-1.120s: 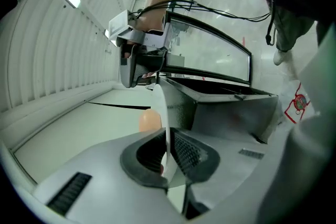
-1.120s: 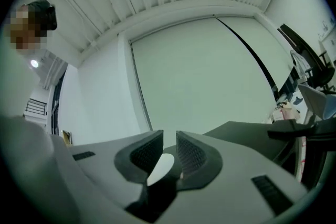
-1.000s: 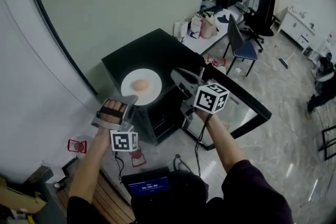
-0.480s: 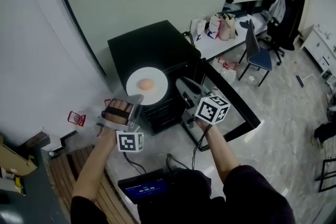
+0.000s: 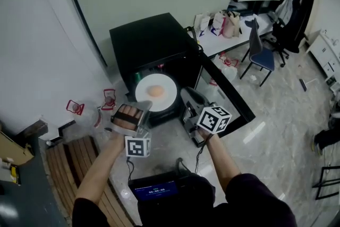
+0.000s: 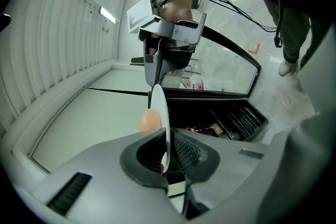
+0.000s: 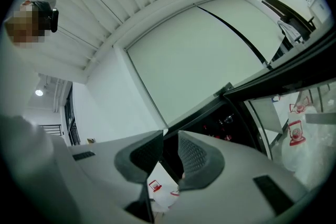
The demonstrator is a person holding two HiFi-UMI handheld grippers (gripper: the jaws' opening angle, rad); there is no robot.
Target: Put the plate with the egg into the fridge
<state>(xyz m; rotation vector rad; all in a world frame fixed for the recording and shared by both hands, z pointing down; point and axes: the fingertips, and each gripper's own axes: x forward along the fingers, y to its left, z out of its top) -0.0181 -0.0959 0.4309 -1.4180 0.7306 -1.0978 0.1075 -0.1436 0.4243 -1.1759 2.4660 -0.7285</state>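
A white plate [image 5: 159,98] carries a tan egg [image 5: 155,91] and hangs level in front of the open black fridge [image 5: 151,42]. My left gripper [image 5: 142,108] is shut on the plate's near rim. In the left gripper view the plate [image 6: 159,113] stands edge-on between the jaws of the left gripper [image 6: 167,152], the egg [image 6: 149,120] beside it, with the fridge shelves [image 6: 231,120] behind. My right gripper [image 5: 186,94] hovers right of the plate, by the open door [image 5: 228,95]. In its own view the right gripper [image 7: 169,157] shows a narrow empty gap.
The fridge door swings out to the right with a glass panel. Red-and-white items [image 5: 75,107] lie on the floor to the left. A desk with bags [image 5: 220,26] and a blue chair [image 5: 260,56] stand behind. A wooden slatted floor piece [image 5: 74,157] lies at near left.
The plate with the egg has come down from over the fridge's top to the front of its open compartment. Both grippers have travelled with it; the left grip is unchanged.
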